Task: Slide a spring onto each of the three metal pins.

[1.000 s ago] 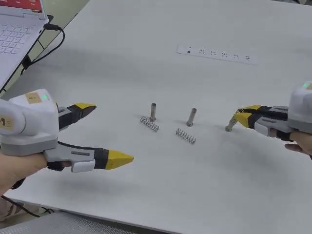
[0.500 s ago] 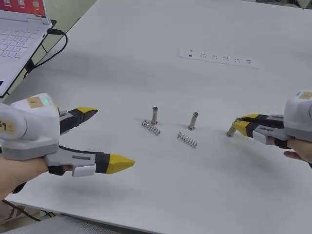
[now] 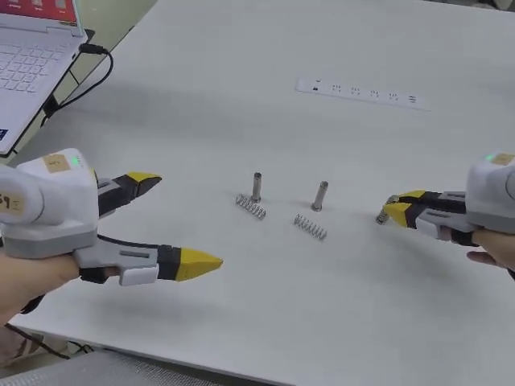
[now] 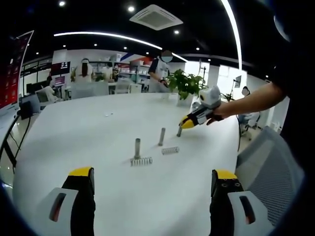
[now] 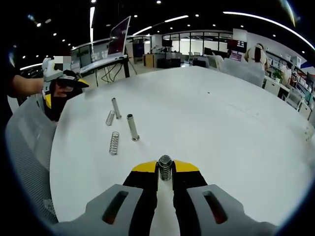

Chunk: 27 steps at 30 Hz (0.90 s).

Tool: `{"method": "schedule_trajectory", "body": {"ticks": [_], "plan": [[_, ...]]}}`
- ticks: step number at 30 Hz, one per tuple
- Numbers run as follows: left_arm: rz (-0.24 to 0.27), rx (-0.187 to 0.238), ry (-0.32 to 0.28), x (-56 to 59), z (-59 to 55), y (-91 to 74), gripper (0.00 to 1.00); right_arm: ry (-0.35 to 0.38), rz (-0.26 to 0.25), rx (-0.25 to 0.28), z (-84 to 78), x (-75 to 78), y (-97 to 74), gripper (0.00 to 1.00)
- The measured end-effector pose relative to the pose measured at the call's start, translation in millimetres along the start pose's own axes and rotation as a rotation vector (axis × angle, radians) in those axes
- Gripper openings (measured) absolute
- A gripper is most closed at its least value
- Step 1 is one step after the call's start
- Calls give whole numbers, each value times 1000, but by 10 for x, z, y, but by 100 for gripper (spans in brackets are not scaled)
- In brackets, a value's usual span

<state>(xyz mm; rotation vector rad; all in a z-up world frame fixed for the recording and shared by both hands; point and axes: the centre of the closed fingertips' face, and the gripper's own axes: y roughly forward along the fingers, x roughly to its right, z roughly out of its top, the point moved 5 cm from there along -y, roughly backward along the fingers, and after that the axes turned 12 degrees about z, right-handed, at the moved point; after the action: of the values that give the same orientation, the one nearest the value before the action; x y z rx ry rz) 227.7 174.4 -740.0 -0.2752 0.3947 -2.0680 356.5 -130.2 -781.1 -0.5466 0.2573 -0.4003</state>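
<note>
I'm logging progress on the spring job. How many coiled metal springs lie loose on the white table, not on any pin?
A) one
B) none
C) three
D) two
D: one coiled metal spring lies flat by the left bare metal pin and a second spring by the middle pin; the third spring sits between the right gripper's jaws.
</note>
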Motion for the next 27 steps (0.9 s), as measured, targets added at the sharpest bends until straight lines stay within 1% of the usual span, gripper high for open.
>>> {"method": "schedule_trajectory", "body": {"ticks": [2, 4, 6, 11, 17, 22, 27], "plan": [[-2, 3, -6, 3, 2, 1, 96, 3, 3, -10, -12, -9, 9, 9], [-1, 3, -6, 2, 1, 1, 96, -13, 5, -35, -32, -19, 19, 9], [-1, 3, -6, 3, 0, 0, 96, -24, 6, -42, -40, -20, 26, 9], [2, 0, -6, -11, -14, -9, 95, -21, 10, -42, -37, -27, 28, 9], [1, -2, -6, -7, -21, -14, 95, -20, 2, -28, -7, -10, 23, 13], [-1, -3, -5, -1, -20, -11, 95, -23, 7, -17, 29, -24, 20, 16], [-3, -4, -4, 6, -21, -14, 95, -27, 12, -8, 46, -33, 18, 17]]}}
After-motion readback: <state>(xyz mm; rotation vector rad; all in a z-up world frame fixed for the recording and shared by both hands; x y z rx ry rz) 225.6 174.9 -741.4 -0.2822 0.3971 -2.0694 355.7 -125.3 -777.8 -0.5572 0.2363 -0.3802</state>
